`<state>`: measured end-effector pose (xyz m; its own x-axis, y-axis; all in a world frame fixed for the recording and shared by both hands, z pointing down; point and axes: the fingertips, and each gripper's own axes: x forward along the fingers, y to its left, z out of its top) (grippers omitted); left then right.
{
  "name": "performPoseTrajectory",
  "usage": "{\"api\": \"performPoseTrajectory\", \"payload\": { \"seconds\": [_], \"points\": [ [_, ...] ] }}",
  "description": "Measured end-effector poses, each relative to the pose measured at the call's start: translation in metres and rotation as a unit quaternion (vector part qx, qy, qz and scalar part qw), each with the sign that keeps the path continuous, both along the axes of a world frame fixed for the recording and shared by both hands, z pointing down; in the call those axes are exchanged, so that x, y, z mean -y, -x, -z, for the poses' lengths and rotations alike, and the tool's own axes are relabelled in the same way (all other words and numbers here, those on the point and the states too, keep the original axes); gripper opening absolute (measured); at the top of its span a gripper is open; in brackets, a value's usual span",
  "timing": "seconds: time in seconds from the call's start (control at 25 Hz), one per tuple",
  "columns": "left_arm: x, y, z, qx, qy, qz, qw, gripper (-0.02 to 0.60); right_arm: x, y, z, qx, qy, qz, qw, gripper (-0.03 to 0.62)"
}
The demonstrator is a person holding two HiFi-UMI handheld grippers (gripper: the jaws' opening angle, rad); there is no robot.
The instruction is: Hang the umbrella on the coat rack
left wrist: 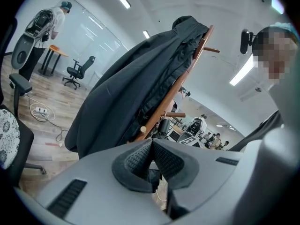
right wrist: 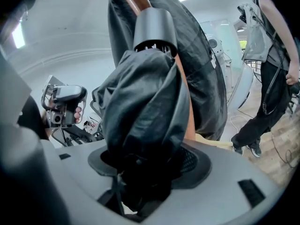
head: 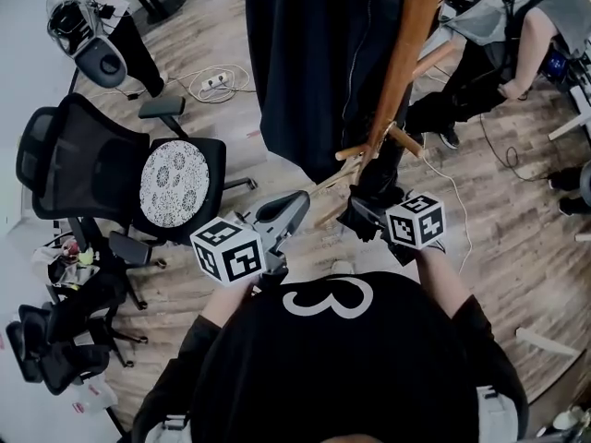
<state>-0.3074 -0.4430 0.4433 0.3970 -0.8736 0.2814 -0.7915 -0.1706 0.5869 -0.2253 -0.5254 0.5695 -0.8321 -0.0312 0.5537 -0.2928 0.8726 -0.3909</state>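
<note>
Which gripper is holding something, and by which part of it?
The right gripper grips the folded umbrella by its black fabric body; the left gripper holds nothing.

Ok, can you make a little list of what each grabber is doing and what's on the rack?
left gripper: jaws together, holding nothing
right gripper: shut on a folded black umbrella
coat rack: wooden pole with pegs
on the rack: a dark coat
umbrella hung up: not yet, it is in the right gripper
</note>
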Motion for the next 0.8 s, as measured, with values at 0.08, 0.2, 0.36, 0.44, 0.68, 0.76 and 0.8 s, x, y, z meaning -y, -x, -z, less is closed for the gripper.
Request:
{"api": "performPoseTrajectory", "payload": {
  "seconds": [0.08,0.2,0.36,0.44,0.68,0.76,0.8],
  "points": [
    [-0.001,-0.001,-0.001,0.000,0.002,0.004,1.0000,0.015,0.003,-0.001,-0.002,0.000,-0.009,0.001,1.000,0.279],
    [-0.005,-0.003,-0.001,0.001,0.004,0.008,1.0000,0.015,0.008,-0.003,-0.006,-0.003,-0.024,0.002,1.000,0.279],
    [-0.010,-0.001,0.000,0.004,0.007,0.013,0.9999,0.015,0.016,-0.001,-0.009,-0.010,-0.044,-0.007,0.999,0.279],
    [-0.014,0.000,0.001,0.005,0.008,0.013,0.9999,0.015,0.019,-0.001,-0.011,-0.019,-0.058,-0.013,0.998,0.279],
    [-0.026,-0.008,0.000,0.008,0.008,0.011,0.9999,0.015,0.023,-0.011,-0.012,-0.038,-0.077,-0.032,0.996,0.279],
    [-0.030,-0.014,-0.001,0.006,0.010,0.005,0.9999,0.015,0.021,-0.015,-0.012,-0.043,-0.081,-0.038,0.995,0.280],
    [-0.033,-0.017,-0.001,0.006,0.011,0.002,0.9999,0.015,0.021,-0.017,-0.011,-0.045,-0.083,-0.044,0.995,0.281]
  ]
}}
